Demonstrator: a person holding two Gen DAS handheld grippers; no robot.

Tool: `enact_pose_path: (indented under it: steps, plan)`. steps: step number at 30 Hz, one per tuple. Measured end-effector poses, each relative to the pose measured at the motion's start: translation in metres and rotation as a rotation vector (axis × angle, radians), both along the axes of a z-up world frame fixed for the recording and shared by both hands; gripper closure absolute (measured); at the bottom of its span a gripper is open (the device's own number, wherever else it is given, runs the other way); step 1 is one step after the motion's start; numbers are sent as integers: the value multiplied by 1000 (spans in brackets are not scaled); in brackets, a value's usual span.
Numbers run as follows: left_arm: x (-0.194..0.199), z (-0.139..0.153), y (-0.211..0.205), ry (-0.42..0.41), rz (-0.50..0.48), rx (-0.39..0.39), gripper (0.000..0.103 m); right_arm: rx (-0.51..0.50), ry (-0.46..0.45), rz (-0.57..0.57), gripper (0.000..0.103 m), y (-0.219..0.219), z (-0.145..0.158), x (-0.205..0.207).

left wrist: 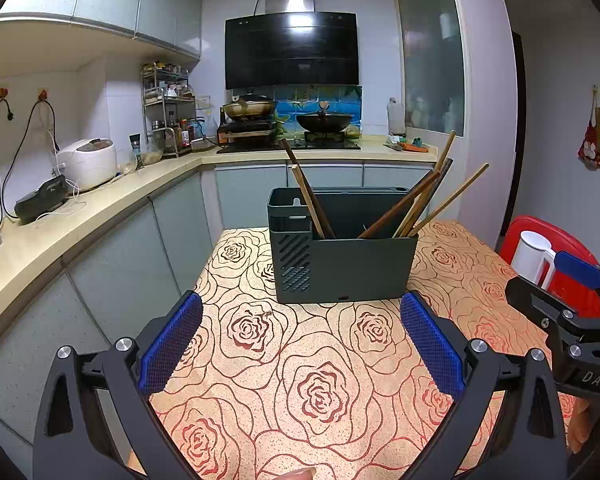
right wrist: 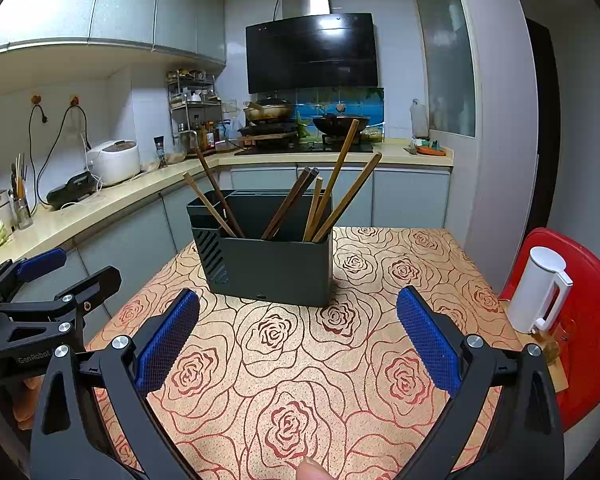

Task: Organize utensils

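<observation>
Both sets of jaws stand wide apart and hold nothing: the left gripper [left wrist: 301,336] hangs over the rose-patterned cloth of the worktop [left wrist: 320,360] with its blue pads [left wrist: 172,344] well clear of anything, and the right gripper [right wrist: 298,332] does the same just beside it, each showing at the edge of the other's view, cut off by the frame. A fingertip [right wrist: 310,470] pokes in at the bottom edge of the right wrist view, too cropped to tell more; a similar sliver shows in the left. Ahead of both, near the middle of the worktop, stands the dark utensil holder [left wrist: 342,256], upright, with a slotted vent on its left end. The chopsticks [left wrist: 420,200] stand inside it, leaning in two groups: a pair [right wrist: 214,200] tilted left near the vented end, the rest fanned to the right. Their lower ends are hidden by the holder's front wall, so which compartment each sits in cannot be made out, and their exact count is hard to tell where they overlap. To the right, a white kettle [right wrist: 540,292] rests on a red stool [right wrist: 592,320], partly cut off. Behind, a counter [left wrist: 100,200] carries a rice cooker [left wrist: 88,162], and woks [left wrist: 324,120] sit on the stove under a black hood [left wrist: 292,50].
</observation>
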State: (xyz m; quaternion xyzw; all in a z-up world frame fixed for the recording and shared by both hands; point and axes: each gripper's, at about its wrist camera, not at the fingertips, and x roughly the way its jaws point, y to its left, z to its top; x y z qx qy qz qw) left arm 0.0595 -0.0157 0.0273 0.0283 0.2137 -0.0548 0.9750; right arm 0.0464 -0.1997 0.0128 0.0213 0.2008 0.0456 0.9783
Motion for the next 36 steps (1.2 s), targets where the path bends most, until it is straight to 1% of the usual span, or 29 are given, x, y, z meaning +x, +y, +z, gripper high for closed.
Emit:
enact_pose_path:
  steps: [21, 28, 31, 36]
  plan:
    - [0, -4, -3, 4, -18, -6, 7, 4, 13, 2, 7, 1, -6, 1]
    - [-4, -2, 0, -44, -13, -5, 7, 13, 25, 1, 7, -4, -7, 5]
    - [-2, -2, 1, -34, -1, -4, 7, 20, 36, -1, 7, -6, -8, 7]
    - [5, -4, 3, 8, 25, 0, 7, 20, 46, 6, 7, -5, -11, 8]
